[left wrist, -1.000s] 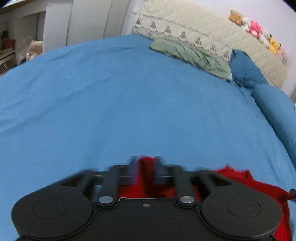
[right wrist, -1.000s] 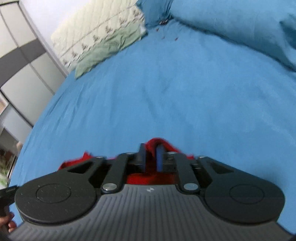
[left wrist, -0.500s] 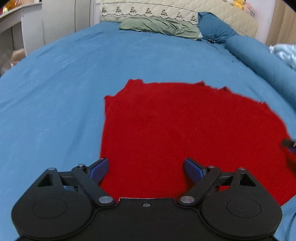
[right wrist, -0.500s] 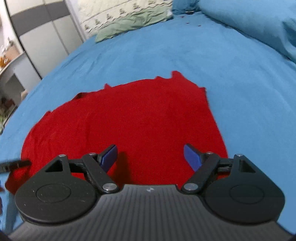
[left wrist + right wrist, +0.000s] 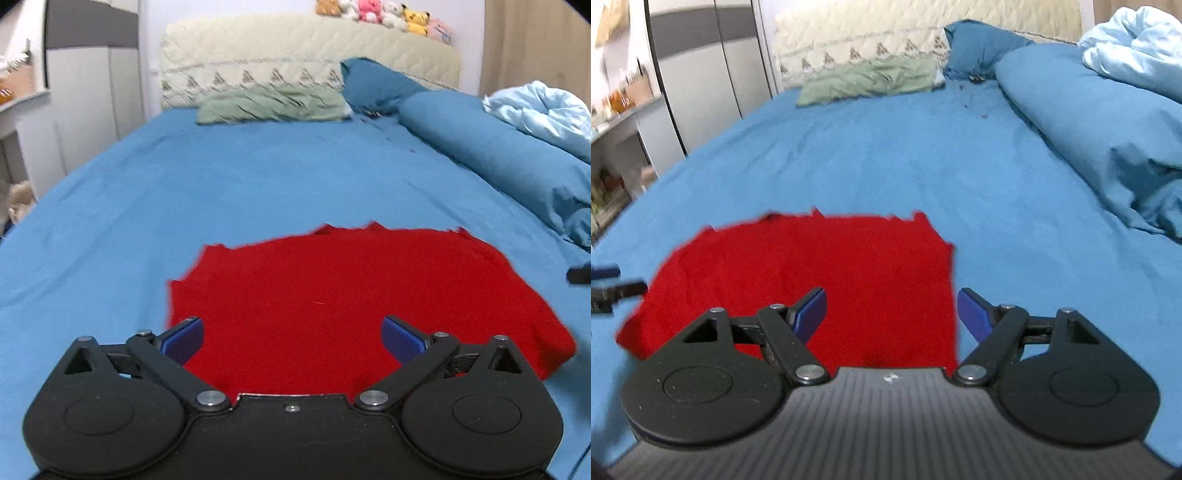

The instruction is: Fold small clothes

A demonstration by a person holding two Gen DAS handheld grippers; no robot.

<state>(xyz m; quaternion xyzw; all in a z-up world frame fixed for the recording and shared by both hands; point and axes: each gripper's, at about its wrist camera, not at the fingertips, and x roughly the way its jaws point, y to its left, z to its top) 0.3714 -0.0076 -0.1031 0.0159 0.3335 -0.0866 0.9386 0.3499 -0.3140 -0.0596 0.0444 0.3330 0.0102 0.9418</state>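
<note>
A small red garment (image 5: 351,291) lies flat on the blue bed sheet (image 5: 258,177); it also shows in the right wrist view (image 5: 820,273). My left gripper (image 5: 291,338) is open and empty, above the garment's near left part. My right gripper (image 5: 892,314) is open and empty, over the garment's near right edge. The tip of the right gripper shows at the right edge of the left wrist view (image 5: 580,273). The tip of the left gripper shows at the left edge of the right wrist view (image 5: 609,286).
A green pillow (image 5: 273,105) and a dark blue pillow (image 5: 376,85) lie at the headboard (image 5: 306,51). A rolled blue duvet (image 5: 517,158) and a light blue blanket (image 5: 543,107) run along the right side. A wardrobe (image 5: 698,66) stands to the left.
Both grippers were shut on the red garment a second ago. They opened, let it go flat on the sheet, and have since pulled back and tilted up.
</note>
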